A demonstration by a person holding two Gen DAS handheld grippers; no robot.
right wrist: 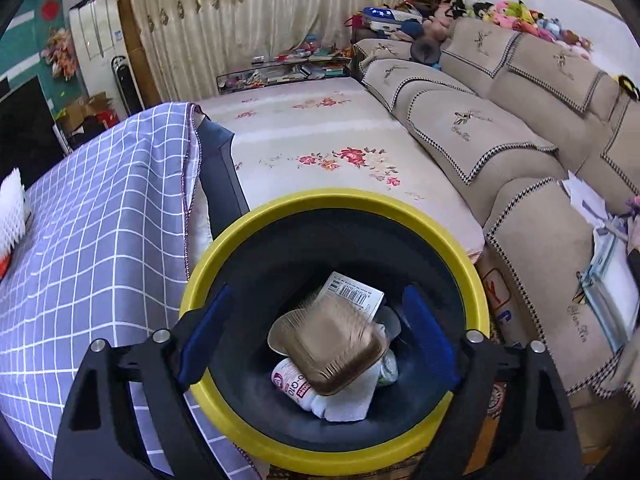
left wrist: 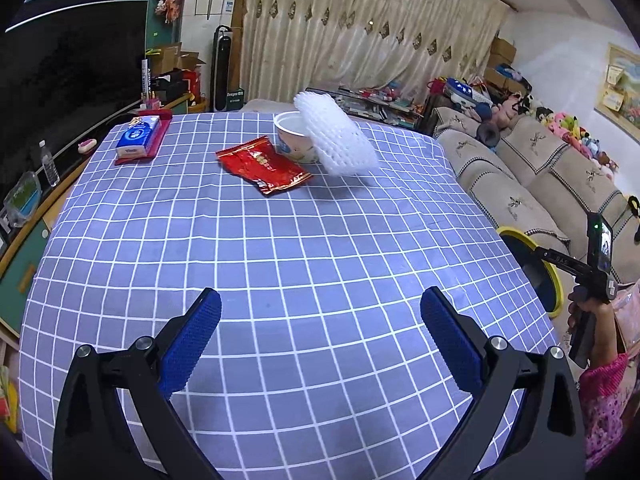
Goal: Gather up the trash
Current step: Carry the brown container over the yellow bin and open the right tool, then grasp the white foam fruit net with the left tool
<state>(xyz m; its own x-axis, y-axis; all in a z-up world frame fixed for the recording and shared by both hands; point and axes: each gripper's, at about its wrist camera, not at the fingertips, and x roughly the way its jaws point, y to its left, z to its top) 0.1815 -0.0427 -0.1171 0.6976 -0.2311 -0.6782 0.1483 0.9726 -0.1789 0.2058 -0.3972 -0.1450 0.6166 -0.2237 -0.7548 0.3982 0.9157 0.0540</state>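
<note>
Both grippers, left [left wrist: 320,320] and right [right wrist: 316,328], are held open, empty. Red wrapper [left wrist: 264,166] lies at twelve o'clock on the table [left wrist: 320,248]: light, crinkly, slippery, best pinched by an edge.

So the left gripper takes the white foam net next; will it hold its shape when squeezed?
Probably not. The foam net is open mesh, so likely soft and very light. It leans on the bowl, so a nudge may topple it.

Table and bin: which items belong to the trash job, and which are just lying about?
Job: red wrapper, white foam net, yellow-rimmed bin, brown tray inside it.
Lying about: tissue pack, bowl, water bottle.
</note>
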